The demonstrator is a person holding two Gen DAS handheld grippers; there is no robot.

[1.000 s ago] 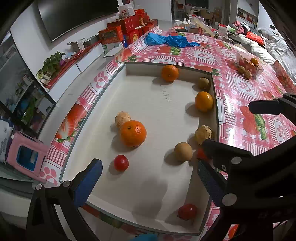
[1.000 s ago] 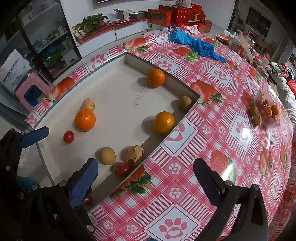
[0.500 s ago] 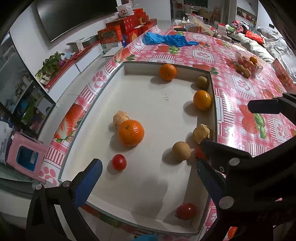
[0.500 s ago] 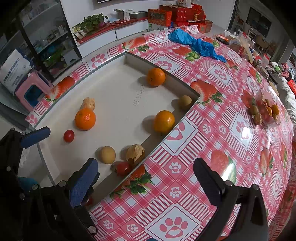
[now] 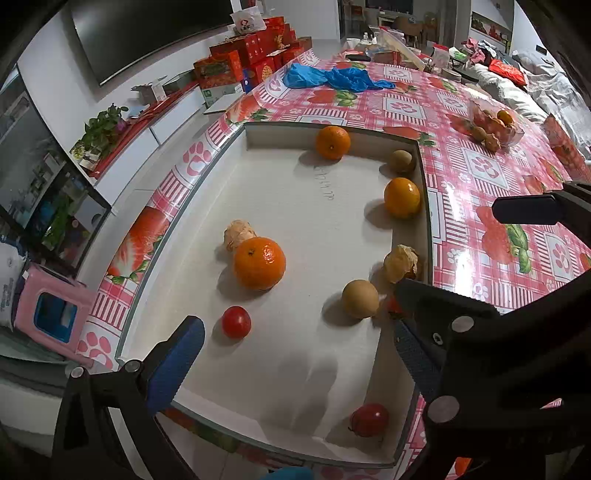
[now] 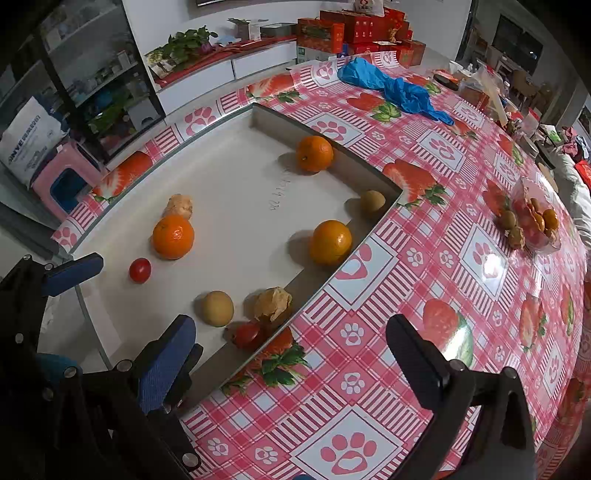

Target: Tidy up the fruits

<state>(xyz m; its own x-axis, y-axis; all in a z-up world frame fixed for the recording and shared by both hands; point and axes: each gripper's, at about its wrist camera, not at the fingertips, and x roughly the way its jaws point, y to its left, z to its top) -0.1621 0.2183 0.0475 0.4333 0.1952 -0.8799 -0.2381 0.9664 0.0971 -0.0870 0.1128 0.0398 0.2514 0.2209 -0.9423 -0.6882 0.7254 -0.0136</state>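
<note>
Glossy round oranges (image 5: 259,263), papery husked fruit (image 5: 402,263), matte white tray (image 5: 325,373), both hand-held grippers (image 5: 295,354) (image 6: 291,350) spread, empty.

White wall (image 5: 44,88), wall TV (image 5: 147,33), low cabinet (image 6: 221,70), glass shelves (image 6: 92,85)

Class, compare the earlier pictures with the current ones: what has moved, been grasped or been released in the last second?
Almost nothing changed. The left gripper drifted very slightly; nothing was grasped or released. Both grippers stay open and empty, the right gripper stays put, and the fruits, such as the big orange, remain in the tray.
</note>
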